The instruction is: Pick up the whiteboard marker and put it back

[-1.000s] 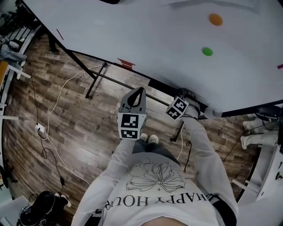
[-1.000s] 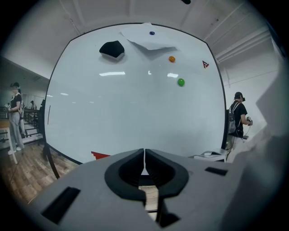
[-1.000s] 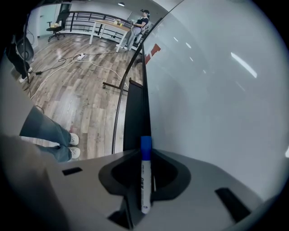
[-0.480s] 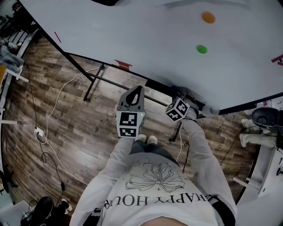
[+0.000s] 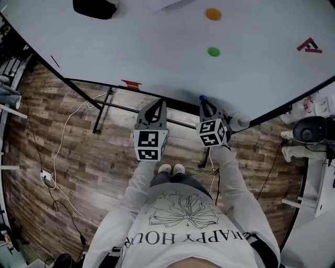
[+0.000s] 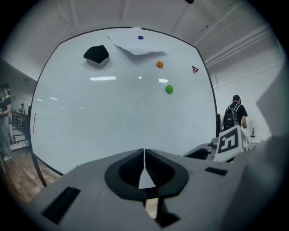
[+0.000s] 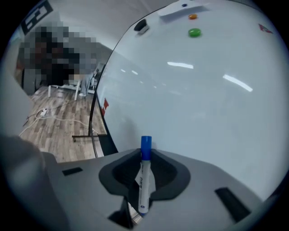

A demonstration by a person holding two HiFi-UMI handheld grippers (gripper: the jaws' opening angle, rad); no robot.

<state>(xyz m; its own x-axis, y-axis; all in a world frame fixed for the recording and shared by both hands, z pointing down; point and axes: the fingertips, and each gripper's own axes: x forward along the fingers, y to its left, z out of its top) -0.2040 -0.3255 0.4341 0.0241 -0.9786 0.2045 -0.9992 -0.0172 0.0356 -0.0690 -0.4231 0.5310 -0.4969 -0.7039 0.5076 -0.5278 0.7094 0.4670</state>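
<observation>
My right gripper is shut on the whiteboard marker, which has a white barrel and a blue cap. The cap points up at the lower edge of the whiteboard. In the right gripper view the marker stands upright between the jaws of the right gripper, its cap just past the tips, close to the whiteboard. My left gripper hangs beside it on the left, shut and holding nothing. In its own view the left gripper faces the whiteboard.
On the board sit a green magnet, an orange magnet, a black eraser and a red mark. The board's black stand and white cables are on the wood floor. A person with a backpack stands at the right.
My right gripper has risen from under the board's lower edge and rolled, so the marker's blue cap now shows. The left gripper has moved up a little towards the board.
</observation>
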